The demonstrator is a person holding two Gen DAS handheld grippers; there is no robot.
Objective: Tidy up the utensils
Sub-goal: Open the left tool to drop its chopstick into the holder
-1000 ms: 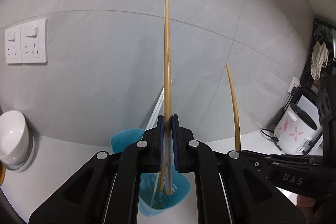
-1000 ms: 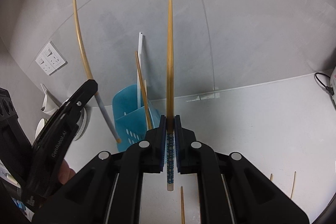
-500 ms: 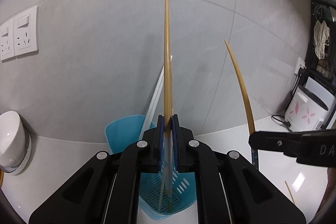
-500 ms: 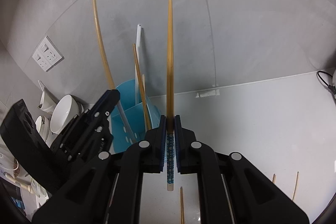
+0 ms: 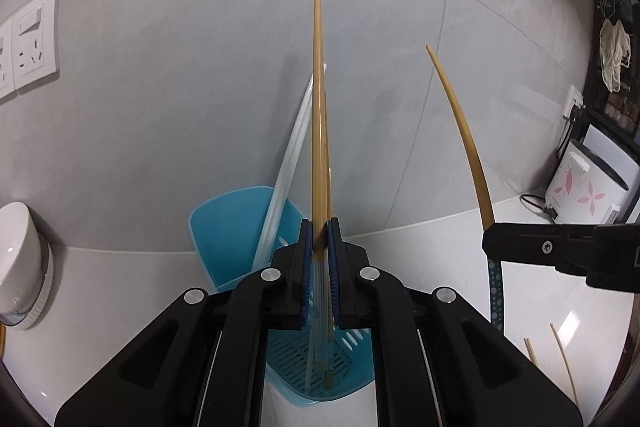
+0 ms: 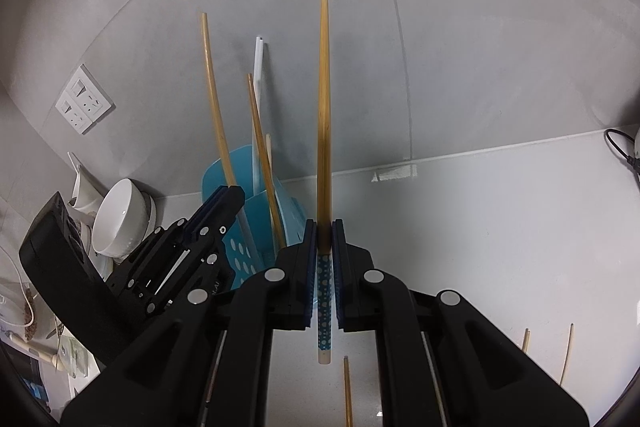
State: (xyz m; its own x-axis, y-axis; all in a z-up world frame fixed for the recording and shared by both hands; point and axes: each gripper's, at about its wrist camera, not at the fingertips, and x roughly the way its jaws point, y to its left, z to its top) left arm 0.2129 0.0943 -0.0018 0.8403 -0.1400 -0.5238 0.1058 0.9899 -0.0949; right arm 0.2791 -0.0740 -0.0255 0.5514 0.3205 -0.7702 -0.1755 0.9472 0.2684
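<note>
— What are your two grippers doing?

— My left gripper (image 5: 320,267) is pinching a tan chopstick (image 5: 318,131) tight between its blue pads, jaws closed down to the stick's width. The stick is standing nearly upright, and its pale lower end is reaching down inside the blue utensil holder (image 5: 224,227); I cannot tell whether it is touching the slotted bottom.

— And the right one?

— My right gripper (image 6: 323,255) is clamping a second chopstick (image 6: 323,115) the same way, upright, its blue dotted end (image 6: 323,311) hanging free below the pads over the white counter (image 6: 500,227), to the right of the holder (image 6: 248,247).

— What is already sitting in the holder?

— A white pair of chopsticks (image 6: 258,87) is leaning against the grey wall, and a tan one (image 6: 262,151) is standing beside it.

— Anything lying loose?

— A few thin tan sticks (image 6: 568,351) are lying on the counter to the right, and another (image 6: 347,391) is showing just below my right gripper. A white bowl (image 6: 120,215) is sitting left of the holder.
</note>
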